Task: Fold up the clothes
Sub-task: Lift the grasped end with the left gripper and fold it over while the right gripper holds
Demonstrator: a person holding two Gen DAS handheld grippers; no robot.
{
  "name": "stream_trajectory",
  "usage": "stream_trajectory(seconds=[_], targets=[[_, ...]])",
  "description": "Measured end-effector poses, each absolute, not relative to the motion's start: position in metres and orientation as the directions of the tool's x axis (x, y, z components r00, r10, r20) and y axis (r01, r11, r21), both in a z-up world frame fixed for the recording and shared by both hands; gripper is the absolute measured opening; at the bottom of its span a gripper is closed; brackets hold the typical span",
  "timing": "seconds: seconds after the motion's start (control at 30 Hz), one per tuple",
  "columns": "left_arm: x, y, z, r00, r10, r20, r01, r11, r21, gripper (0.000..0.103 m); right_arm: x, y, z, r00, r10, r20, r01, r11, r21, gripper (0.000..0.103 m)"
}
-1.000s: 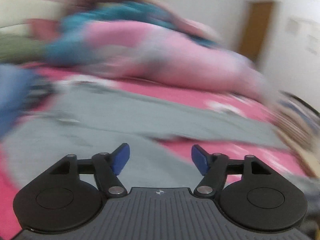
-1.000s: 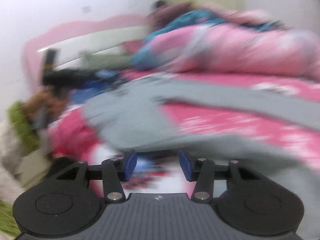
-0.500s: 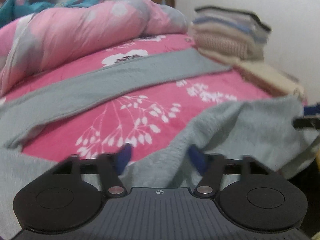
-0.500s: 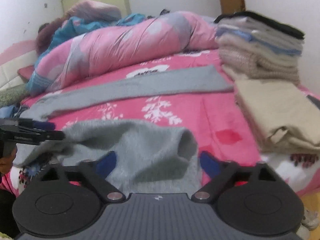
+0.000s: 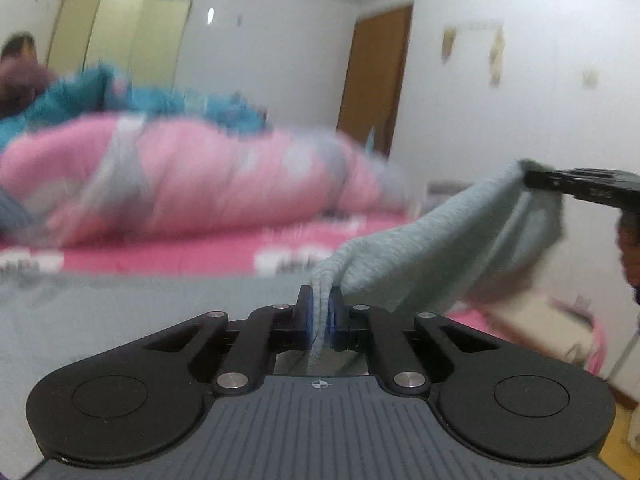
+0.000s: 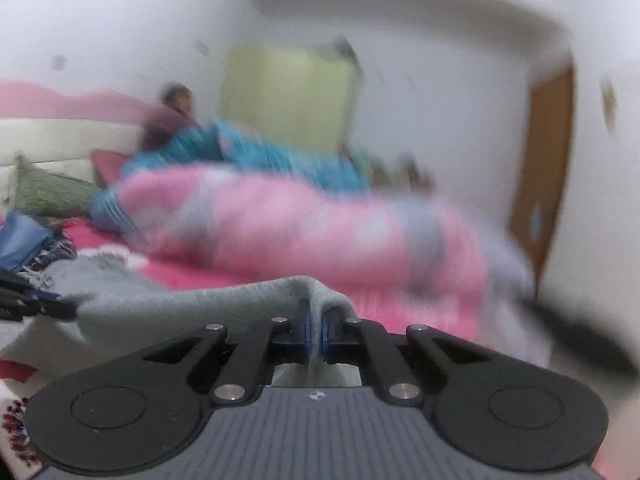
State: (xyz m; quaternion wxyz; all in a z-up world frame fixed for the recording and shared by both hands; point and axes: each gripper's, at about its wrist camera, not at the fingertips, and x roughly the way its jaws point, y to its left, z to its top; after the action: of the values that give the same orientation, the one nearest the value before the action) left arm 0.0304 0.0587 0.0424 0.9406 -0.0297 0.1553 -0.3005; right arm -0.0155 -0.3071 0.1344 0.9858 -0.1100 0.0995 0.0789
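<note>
Pink floral bed (image 5: 168, 254) with rumpled pink quilt (image 5: 208, 176) behind, left claw (image 5: 319, 316) and right claw (image 6: 315, 332) each clenched on the light grey knit garment (image 5: 432, 240) stretched between them.

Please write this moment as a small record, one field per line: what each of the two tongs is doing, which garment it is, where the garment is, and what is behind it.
left tongs: shut on an edge of the grey garment
right tongs: shut on another edge of the same garment
garment state: lifted and stretched between both tongs, its rest hanging down
surface: bed with pink floral sheet
behind: rolled pink quilt, blue bedding on top
background: brown door, blurred
image quality: motion blur, fine details unreadable
</note>
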Motion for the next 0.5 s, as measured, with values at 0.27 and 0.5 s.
stream_trajectory(seconds=[0.27,0.5], targets=[[-0.003,0.037,-0.006,0.62,-0.661,-0.422,0.68,0.721,-0.13,0.006,-0.073,-0.349,0.034,0.927,0.022,-0.373,-0.105,0.973,-0.204,0.031],[-0.017,0.001,-0.081,0.431,-0.633,-0.643,0.728,0.665,-0.167,0.009,-0.131,-0.389,-0.025,0.841,-0.064,-0.538,0.039,0.998,-0.059,0.034]])
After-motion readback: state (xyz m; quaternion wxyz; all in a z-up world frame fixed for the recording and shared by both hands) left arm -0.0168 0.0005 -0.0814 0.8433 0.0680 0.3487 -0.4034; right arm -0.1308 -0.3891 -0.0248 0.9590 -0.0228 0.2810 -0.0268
